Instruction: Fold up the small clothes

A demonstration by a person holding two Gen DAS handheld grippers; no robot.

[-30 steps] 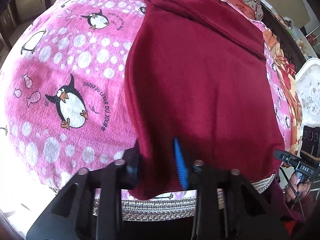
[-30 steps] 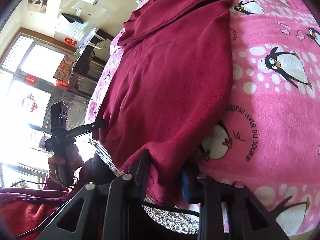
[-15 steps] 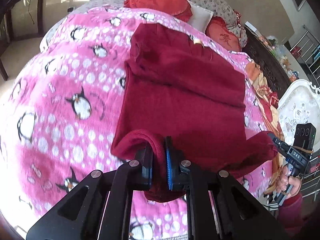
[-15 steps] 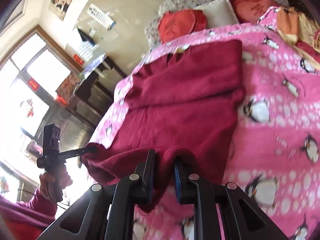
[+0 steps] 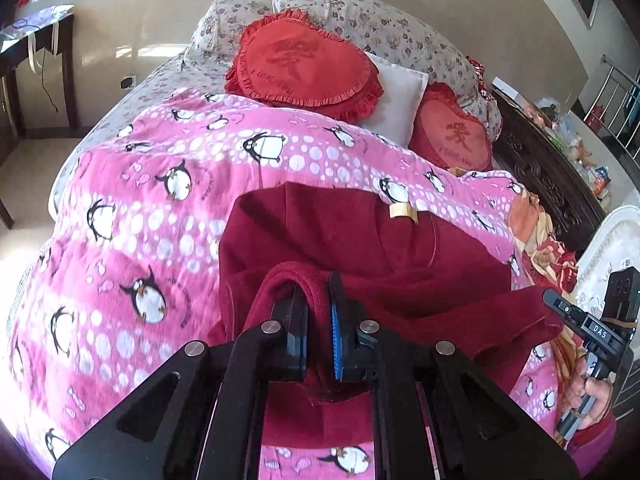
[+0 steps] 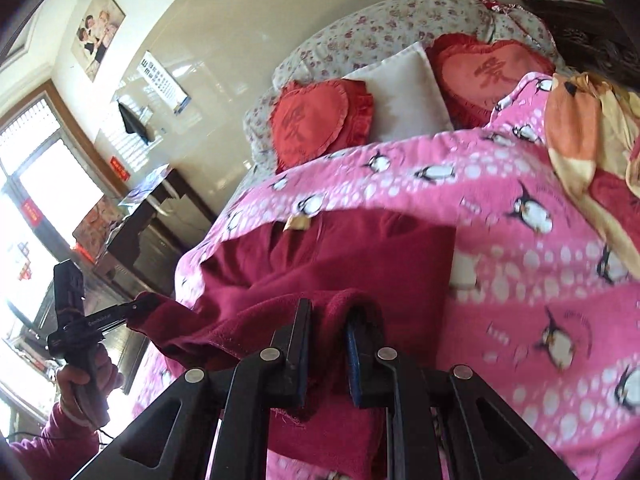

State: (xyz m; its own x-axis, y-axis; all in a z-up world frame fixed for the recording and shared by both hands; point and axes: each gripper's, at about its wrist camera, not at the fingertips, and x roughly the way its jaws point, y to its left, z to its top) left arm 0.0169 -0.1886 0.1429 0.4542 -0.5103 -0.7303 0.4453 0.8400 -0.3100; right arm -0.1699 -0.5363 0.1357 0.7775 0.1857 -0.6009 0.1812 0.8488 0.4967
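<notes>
Both tongs (image 5: 318, 312) (image 6: 328, 320) pinch the maroon garment's (image 5: 360, 240) hem.

1. The dark red garment (image 5: 360, 248) hides the pink penguin blanket (image 5: 132, 240) beneath it.
2. The garment's pinched edge disappears behind the left gripper's fingers (image 5: 292, 332).
3. Penguin prints at the right-wrist view's right edge blur.
4. The white pillow (image 6: 404, 96) sits half hidden between heart cushions.

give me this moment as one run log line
phase: folding hem toward collar | left gripper: shut on maroon garment | right gripper: shut on maroon garment | hem: lifted off penguin blanket
</notes>
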